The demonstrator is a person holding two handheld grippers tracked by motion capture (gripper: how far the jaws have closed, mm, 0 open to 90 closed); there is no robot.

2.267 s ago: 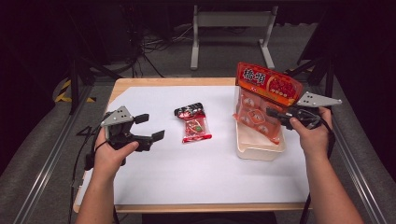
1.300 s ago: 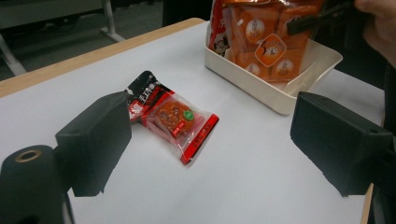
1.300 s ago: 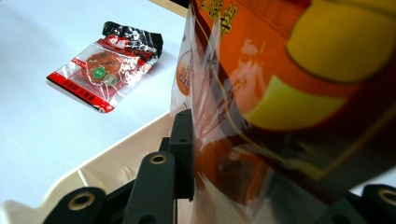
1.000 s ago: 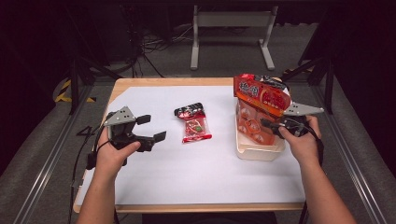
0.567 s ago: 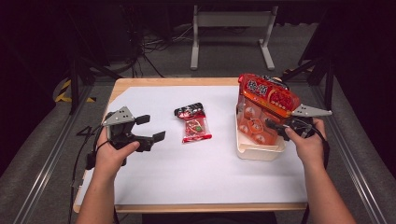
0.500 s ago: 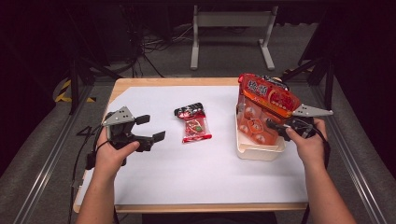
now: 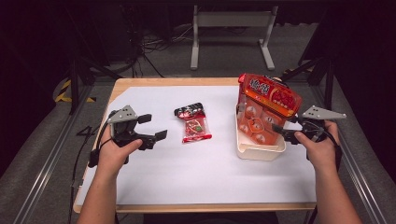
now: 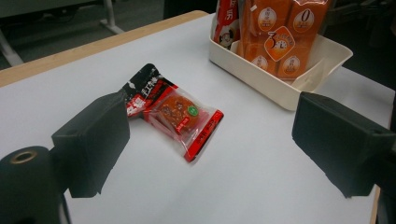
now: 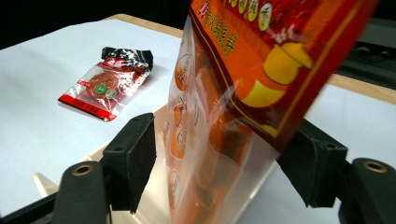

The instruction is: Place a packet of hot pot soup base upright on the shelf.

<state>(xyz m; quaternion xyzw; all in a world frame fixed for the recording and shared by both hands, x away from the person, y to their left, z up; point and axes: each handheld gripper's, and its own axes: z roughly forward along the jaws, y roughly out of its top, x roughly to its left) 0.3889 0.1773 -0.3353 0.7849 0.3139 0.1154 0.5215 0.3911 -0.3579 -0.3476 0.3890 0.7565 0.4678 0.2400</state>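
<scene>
Snack bag (image 7: pixel 267 109) stands upright in the white tub (image 7: pixel 259 150) at the desk's (image 7: pixel 219 182) right, leaning past its rim. With the right tongs (image 7: pixel 283 133) just opening around it, pads clear, it may topple out. Left tongs (image 7: pixel 155 127) hover apart near the small packet (image 7: pixel 194 123).

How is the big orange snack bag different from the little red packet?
The big orange snack bag stands upright in the cream tray; the little red packet lies flat on the white table. The bag is far larger and holds many small orange packs; the packet holds one piece. The bag sits between the right gripper's open fingers; the packet lies alone. Both are partly see-through.
</scene>
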